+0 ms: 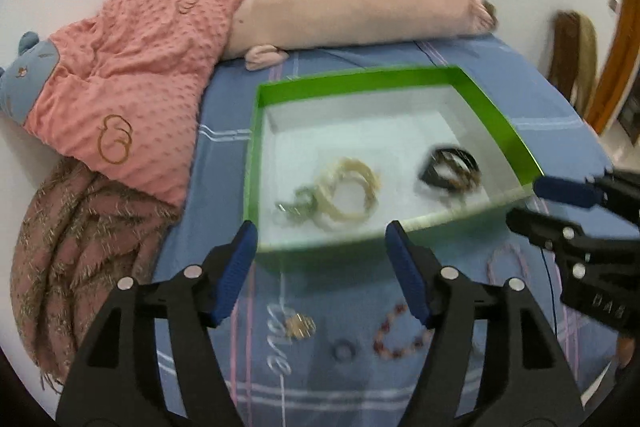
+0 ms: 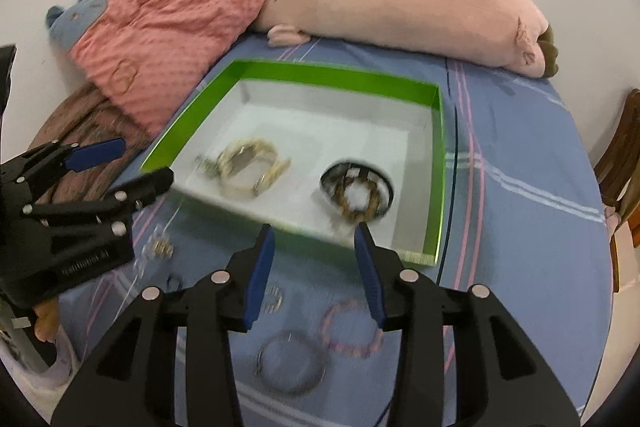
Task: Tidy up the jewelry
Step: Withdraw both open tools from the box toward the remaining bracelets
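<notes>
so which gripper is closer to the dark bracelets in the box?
Right. The right gripper hovers at the box's near edge just in front of the dark bracelets; the left gripper sits further over, in front of the cream bracelets.

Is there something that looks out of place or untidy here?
Yes. Several pieces lie loose on the blue sheet outside the green box: a red bead bracelet, a pink bracelet and a dark bangle.

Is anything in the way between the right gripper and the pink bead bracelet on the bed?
Nothing visible. The right gripper is open and empty, and the pink bead bracelet lies bare on the blue sheet just below its fingers, outside the green box.
</notes>
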The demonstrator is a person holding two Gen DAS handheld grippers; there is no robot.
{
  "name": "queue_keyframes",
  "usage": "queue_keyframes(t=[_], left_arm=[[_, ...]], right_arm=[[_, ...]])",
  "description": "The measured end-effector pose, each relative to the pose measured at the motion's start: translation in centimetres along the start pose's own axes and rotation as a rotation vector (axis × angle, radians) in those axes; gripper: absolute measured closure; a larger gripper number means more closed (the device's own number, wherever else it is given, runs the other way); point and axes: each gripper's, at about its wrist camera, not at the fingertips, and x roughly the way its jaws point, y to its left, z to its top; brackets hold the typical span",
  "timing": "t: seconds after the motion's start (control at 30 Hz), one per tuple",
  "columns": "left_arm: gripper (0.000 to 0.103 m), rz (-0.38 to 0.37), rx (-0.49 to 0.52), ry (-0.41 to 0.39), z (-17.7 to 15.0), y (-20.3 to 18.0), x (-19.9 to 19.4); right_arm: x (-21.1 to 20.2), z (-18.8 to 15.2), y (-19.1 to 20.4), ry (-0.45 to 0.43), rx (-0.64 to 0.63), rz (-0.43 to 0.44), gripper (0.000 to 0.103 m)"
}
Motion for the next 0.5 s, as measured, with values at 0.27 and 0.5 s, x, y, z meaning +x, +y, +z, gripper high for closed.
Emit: queue_keyframes(t=[0.27,0.5], left_arm=[[0.033,-0.107,-0.007,0.121,-3.6,-1.0,1.6],[0.029,-0.138,-0.03,0.196,-6.0,-1.6,3.3]], right_arm=[[-0.3,-4.1,-0.3,0.085,-0.002,-0.008,0.061],[1.0,-6.5,-1.9,0.148,0.038,-0.016,0.061]])
